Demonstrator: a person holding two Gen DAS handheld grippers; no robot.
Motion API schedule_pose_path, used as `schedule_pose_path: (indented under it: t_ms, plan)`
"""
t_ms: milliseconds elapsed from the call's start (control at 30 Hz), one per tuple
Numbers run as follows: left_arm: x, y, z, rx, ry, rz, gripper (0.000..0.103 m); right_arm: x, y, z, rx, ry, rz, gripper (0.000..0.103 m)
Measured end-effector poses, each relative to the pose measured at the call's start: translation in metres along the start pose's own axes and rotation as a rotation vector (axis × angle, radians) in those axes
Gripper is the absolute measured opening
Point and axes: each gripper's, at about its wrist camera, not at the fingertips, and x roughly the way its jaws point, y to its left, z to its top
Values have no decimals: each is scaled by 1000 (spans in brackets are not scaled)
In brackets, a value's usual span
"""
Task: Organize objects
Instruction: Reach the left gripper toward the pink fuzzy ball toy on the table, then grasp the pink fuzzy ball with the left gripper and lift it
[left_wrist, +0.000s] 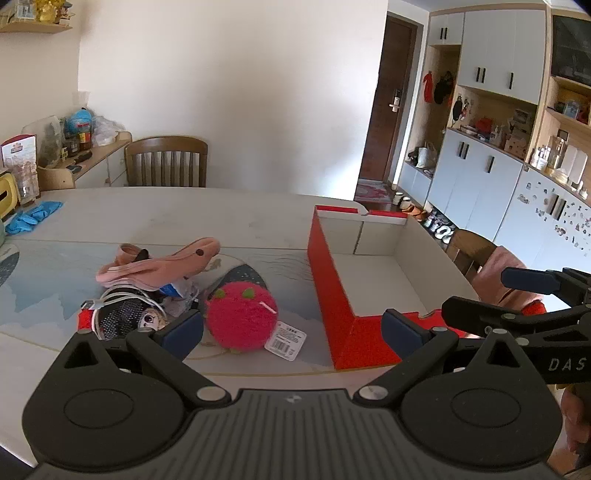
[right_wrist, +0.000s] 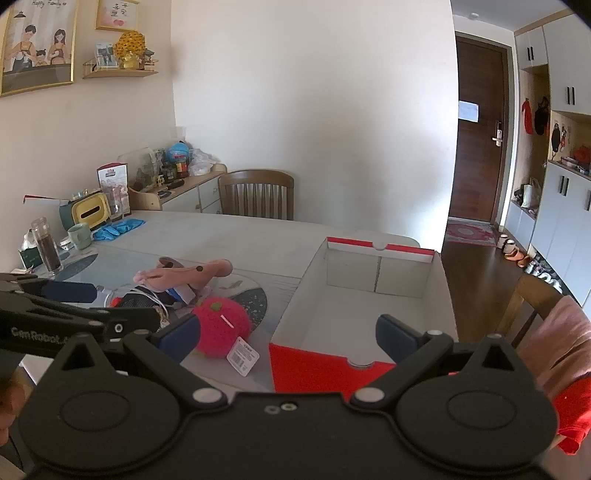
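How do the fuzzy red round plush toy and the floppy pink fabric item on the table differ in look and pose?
The fuzzy red round plush toy is compact and ball-like; the floppy pink fabric item is long and flat. The red plush sits directly on the table, with a white barcode tag attached; the pink item is draped over the pile of small things. The plush lies nearer the red-and-white open box. Both are outside the box.

Black mesh pouch with cartoon face (left_wrist: 122, 314) half buried under pink fabric shoe (left_wrist: 162, 264) and white cable (left_wrist: 110, 299), small items between them unidentifiable, barcode tag (left_wrist: 285, 339) print too small to read, red-walled cardboard box (right_wrist: 314, 365) near corner hidden behind right tongs (right_wrist: 288, 338).
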Motion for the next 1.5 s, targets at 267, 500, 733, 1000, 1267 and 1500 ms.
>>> schedule_pose_path:
  t_ms: [267,500,733,1000,1267,1500]
  plan:
    - [0,-16,-7,-5,-13,8,103,-5,-12,-5,-12,4,3,101]
    - [5,-19,-7,-1,-12,-9,103,-3,-17,-6,-8,18,-8,101]
    - [29,-12,1,67,-12,-13,103,18,-31,-1,40,44,-82,101]
    - [85,12,5,143,49,-27,103,56,-54,5,106,97,-216,100]
    - [156,40,-3,203,148,-14,103,80,-68,3,125,167,-330,99]
    - [208,57,-9,210,228,-6,103,93,-82,4,135,227,-372,99]
